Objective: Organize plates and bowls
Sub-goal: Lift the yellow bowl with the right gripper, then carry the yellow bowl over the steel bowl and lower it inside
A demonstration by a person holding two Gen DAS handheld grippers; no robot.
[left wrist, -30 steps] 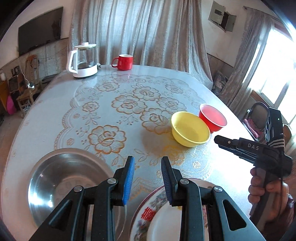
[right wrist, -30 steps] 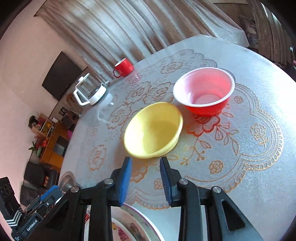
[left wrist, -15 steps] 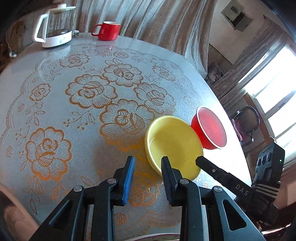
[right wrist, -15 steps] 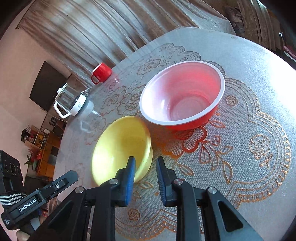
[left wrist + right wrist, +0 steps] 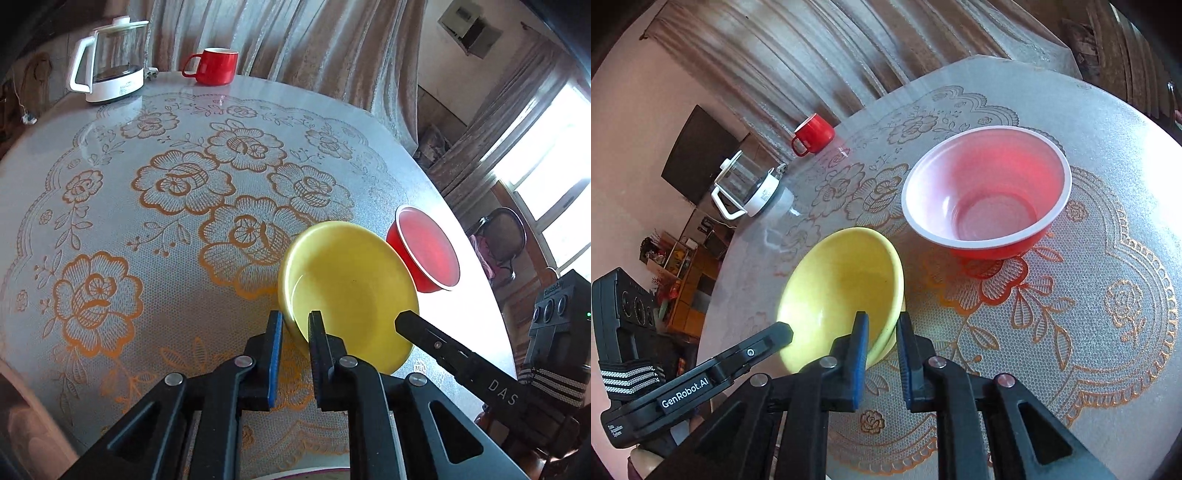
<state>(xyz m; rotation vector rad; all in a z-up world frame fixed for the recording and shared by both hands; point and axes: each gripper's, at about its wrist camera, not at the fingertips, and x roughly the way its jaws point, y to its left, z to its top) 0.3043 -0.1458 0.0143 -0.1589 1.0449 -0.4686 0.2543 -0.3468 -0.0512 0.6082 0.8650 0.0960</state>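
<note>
A yellow bowl (image 5: 351,291) sits on the lace-covered round table, with a red plastic bowl (image 5: 428,254) just beyond it. My left gripper (image 5: 295,325) straddles the yellow bowl's near-left rim, jaws narrowly apart, one finger inside and one outside. My right gripper (image 5: 881,328) straddles the same yellow bowl (image 5: 842,291) at its near-right rim in the same way. Whether either pair of pads presses the rim is unclear. The red bowl (image 5: 986,192) stands upright and empty to the right in the right wrist view. The bowl looks tipped slightly.
A glass kettle (image 5: 107,70) and a red mug (image 5: 216,66) stand at the table's far edge. A patterned plate's rim (image 5: 314,474) shows at the bottom edge. The table's right edge (image 5: 476,258) runs close behind the red bowl, with a chair (image 5: 502,240) beyond.
Both grippers moved forward from the steel bowl and plate to the yellow bowl and narrowed their jaws around its rim from opposite sides. The steel bowl left the view.
</note>
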